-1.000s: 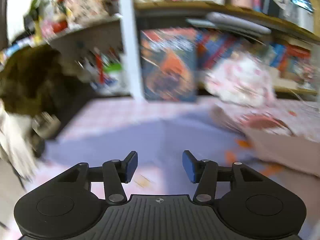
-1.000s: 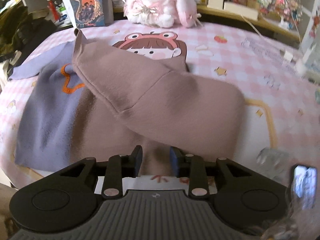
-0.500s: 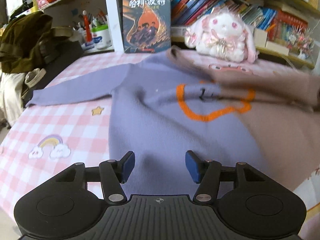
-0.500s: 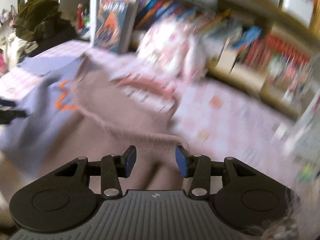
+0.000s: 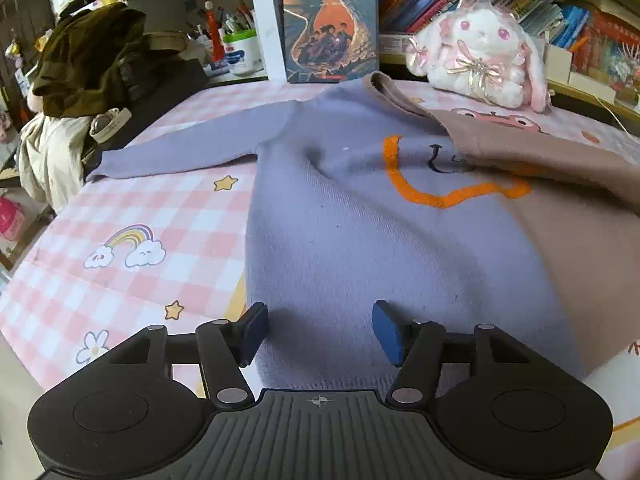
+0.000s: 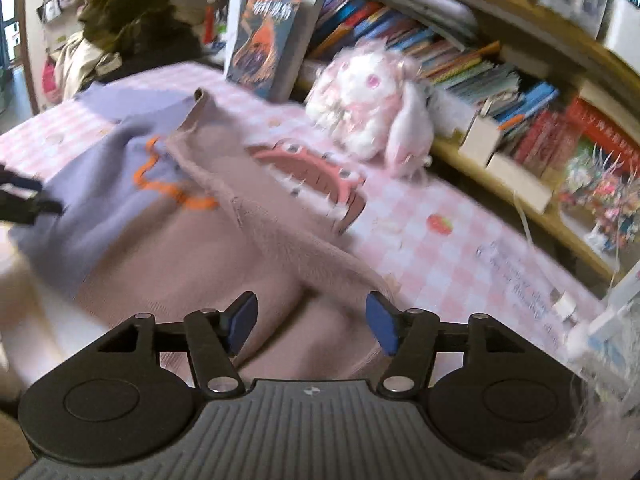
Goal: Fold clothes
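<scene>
Barely begun: one sleeve of the sweater (image 5: 360, 220) is folded in, the other still lies out.
Spread front-up on the pink checked desk (image 5: 132, 216), the lilac-and-mauve sweater has its mauve sleeve (image 6: 256, 208) laid across the chest, while the lilac sleeve (image 5: 192, 148) stretches flat toward the desk's edge. Left claw (image 5: 318, 330) hovers over the hem, right claw (image 6: 310, 320) over the mauve side; both are opening, gripping nothing.

Lilac-and-brown sweater (image 5: 360, 240), pink-checked cloth (image 5: 140, 216)
</scene>
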The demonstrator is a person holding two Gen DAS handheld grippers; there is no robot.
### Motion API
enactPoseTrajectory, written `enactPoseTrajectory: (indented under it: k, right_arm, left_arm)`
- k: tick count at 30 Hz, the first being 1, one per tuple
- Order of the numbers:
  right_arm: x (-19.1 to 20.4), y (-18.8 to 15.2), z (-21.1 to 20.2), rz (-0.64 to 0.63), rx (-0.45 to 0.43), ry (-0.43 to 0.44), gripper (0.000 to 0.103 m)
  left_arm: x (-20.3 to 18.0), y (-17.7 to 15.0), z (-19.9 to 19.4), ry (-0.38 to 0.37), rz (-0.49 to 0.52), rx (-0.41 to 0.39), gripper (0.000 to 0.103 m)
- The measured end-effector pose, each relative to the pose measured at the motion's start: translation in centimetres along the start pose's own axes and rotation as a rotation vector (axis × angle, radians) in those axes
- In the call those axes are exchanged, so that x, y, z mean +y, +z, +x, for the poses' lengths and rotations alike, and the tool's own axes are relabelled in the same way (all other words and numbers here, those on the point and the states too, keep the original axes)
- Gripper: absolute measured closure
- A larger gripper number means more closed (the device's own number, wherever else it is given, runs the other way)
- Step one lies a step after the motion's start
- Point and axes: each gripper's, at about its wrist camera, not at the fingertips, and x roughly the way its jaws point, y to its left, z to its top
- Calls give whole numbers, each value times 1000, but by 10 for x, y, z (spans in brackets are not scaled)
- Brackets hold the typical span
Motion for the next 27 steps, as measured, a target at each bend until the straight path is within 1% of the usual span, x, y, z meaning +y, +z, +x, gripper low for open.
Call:
enactPoseTrajectory:
  k: [2, 6, 9, 12, 16, 18, 19, 20, 22, 23, 25, 27]
  right_arm:
    - [4, -10, 0, 4, 40, 9, 45]
    - [7, -30, 1, 69, 113, 15, 45]
    - [0, -37, -5, 146, 135, -8, 45]
    - [-7, -41, -7, 182, 136, -64, 45]
    - [-14, -44, 15, 189, 131, -104, 46]
    - [-18, -46, 31, 192, 140, -136, 68]
    - [-22, -44, 36, 204, 138, -135, 90]
    - [-26, -41, 35, 221, 123, -130, 97]
    - [-31, -31, 18, 214, 63, -102, 99]
    - [-33, -25, 9, 199, 39, -71, 99]
    - [-42, -12, -19, 184, -27, 28, 99]
    - [-59, 3, -52, 199, -112, 120, 99]
  left_arm:
    - [-1, 1, 1, 2, -3, -1, 41]
    - [-3, 3, 2, 5, 5, -1, 40]
    - [-4, 3, 2, 6, 12, 1, 40]
    - [-6, 4, 3, 8, 12, -1, 40]
    - [-5, 5, 5, 0, 14, -6, 39]
    - [-3, 6, 5, -6, 13, -3, 38]
    - [-2, 6, 5, -8, 13, -2, 35]
    - [-1, 6, 6, -7, 10, -1, 34]
    - [1, 6, 6, -7, 4, 1, 32]
    - [2, 7, 7, -7, 1, 2, 31]
    - [4, 7, 7, -7, -1, 2, 30]
    - [7, 7, 9, -9, -6, 4, 30]
